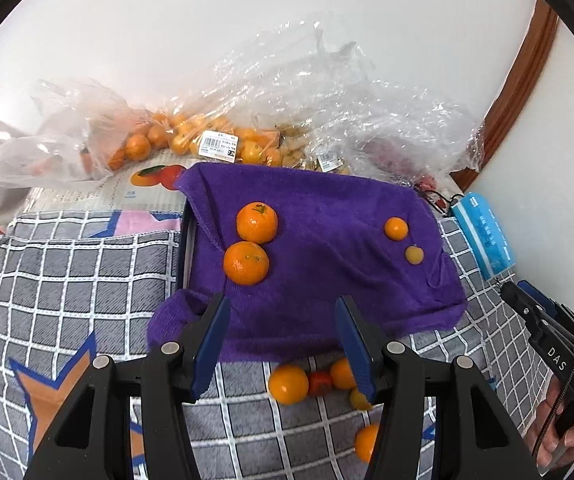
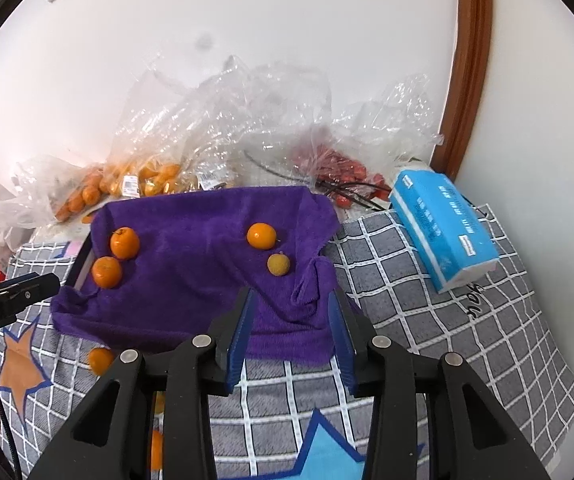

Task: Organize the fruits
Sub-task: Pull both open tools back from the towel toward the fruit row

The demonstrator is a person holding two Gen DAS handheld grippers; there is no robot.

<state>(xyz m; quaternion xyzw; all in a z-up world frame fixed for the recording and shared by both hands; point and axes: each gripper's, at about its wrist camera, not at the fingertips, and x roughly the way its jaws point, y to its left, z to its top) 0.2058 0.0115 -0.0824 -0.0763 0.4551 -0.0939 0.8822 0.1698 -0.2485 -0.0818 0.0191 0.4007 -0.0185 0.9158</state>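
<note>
A purple towel (image 1: pixel 327 240) (image 2: pixel 199 264) covers a tray on the bed. On it lie two mandarins at the left (image 1: pixel 257 222) (image 1: pixel 246 263), a small orange (image 1: pixel 396 228) (image 2: pixel 261 235) and a small yellowish fruit (image 1: pixel 414 255) (image 2: pixel 278 264) at the right. Several loose fruits (image 1: pixel 288 384) lie on the checked blanket in front of the towel. My left gripper (image 1: pixel 283 344) is open and empty above the towel's near edge. My right gripper (image 2: pixel 291 336) is open and empty above the towel's near right corner; it also shows in the left wrist view (image 1: pixel 535 320).
Clear plastic bags of oranges (image 1: pixel 175 140) (image 2: pixel 135 180) and red fruit (image 2: pixel 339 168) lie against the white wall. A blue tissue pack (image 2: pixel 443 228) (image 1: pixel 483 232) lies at the right. A wooden frame (image 2: pixel 471 68) stands at the right. The grey checked blanket (image 1: pixel 79 280) covers the surface.
</note>
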